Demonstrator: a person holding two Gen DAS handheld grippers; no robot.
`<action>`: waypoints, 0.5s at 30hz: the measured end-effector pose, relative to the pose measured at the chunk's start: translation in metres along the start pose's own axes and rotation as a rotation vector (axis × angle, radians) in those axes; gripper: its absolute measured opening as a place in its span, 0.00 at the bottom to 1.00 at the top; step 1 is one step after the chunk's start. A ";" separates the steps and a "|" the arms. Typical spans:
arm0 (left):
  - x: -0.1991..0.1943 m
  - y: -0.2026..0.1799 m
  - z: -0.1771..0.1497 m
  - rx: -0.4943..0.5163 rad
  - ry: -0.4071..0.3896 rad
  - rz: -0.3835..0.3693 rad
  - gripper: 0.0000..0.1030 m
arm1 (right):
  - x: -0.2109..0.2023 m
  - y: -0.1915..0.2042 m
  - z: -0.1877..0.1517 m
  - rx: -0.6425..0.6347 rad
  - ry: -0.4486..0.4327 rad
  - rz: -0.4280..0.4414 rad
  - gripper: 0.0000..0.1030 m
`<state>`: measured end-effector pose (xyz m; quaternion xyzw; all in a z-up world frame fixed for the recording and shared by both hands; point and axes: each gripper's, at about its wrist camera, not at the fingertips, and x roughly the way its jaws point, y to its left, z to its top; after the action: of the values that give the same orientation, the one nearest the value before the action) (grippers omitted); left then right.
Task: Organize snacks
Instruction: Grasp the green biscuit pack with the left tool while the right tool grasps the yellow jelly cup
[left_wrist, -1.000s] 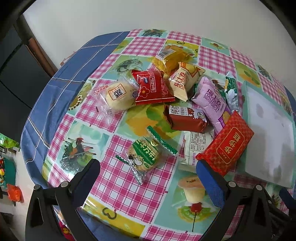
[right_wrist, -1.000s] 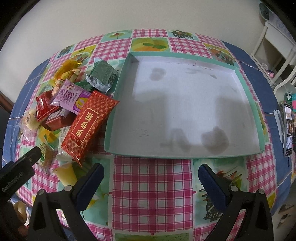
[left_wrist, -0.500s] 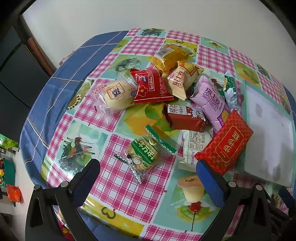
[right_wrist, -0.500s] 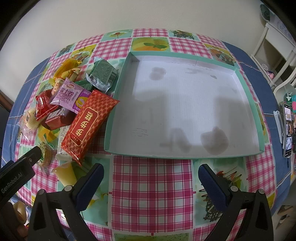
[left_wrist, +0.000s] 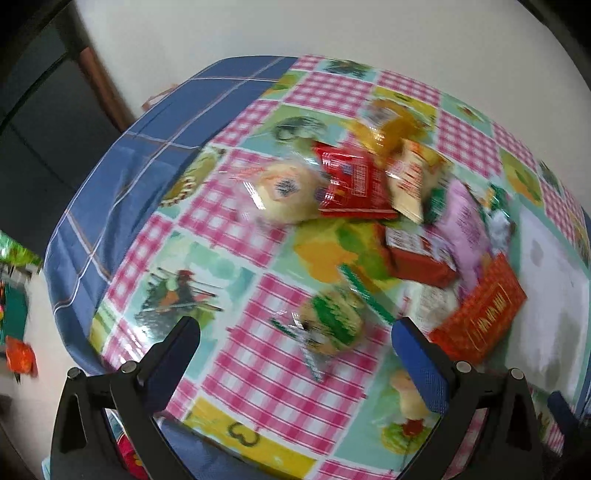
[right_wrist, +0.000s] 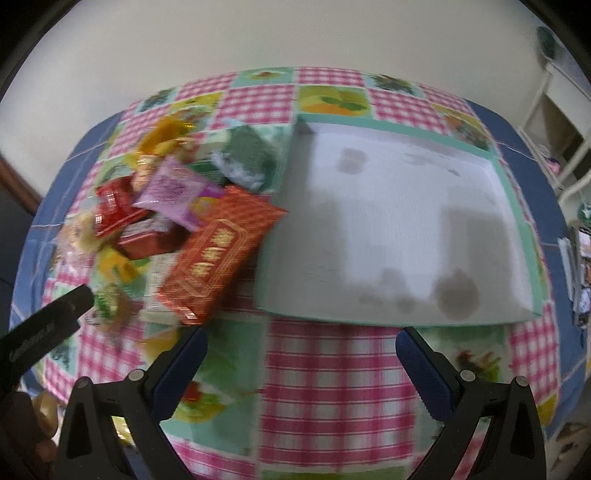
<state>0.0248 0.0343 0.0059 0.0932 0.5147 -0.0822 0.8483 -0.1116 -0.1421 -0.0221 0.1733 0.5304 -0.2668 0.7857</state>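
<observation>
Figure: opening stage of sorting. A heap of wrapped snacks lies on the table (left_wrist: 236, 373), which is covered in a pink-checked, picture-patterned oilcloth; nothing has been placed yet in the shallow white tray with a teal rim (right_wrist: 515, 206), which fills the centre right of the right wrist view. Both views are motion-blurred.

Step in hand (judged): reaching for a first snack. The round cake in a clear wrapper with a green label (left_wrist: 332, 325) sits lower centre in the left wrist view, apart from the heap and nearest the left gripper (left_wrist: 295, 341); it is the easiest first pick. To do this well, straddle the cake's body, not its loose crimped wrapper ends, and close gently, since soft cakes crush. The long red foil packet with gold lettering (right_wrist: 218, 254) lies just beside the tray's left rim, partly over other packets; it suits the right gripper (right_wrist: 301, 349), gripped across its narrow width.

Grippers: the left gripper has its blue-padded fingers (left_wrist: 417, 365) spread wide, holding nothing and touching nothing. The right gripper is likewise spread wide and empty, above bare oilcloth below the tray's near edge.
</observation>
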 end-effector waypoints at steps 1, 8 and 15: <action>0.002 0.005 0.001 -0.015 0.009 -0.001 1.00 | 0.000 0.007 0.000 -0.011 0.000 0.012 1.00; 0.014 0.021 0.005 -0.050 0.092 -0.029 1.00 | 0.009 0.049 -0.003 -0.072 0.034 0.115 1.00; 0.037 0.013 0.009 -0.022 0.181 -0.055 1.00 | 0.028 0.075 -0.008 -0.134 0.086 0.113 1.00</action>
<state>0.0524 0.0431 -0.0221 0.0769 0.5926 -0.0911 0.7966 -0.0644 -0.0846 -0.0518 0.1614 0.5698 -0.1781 0.7859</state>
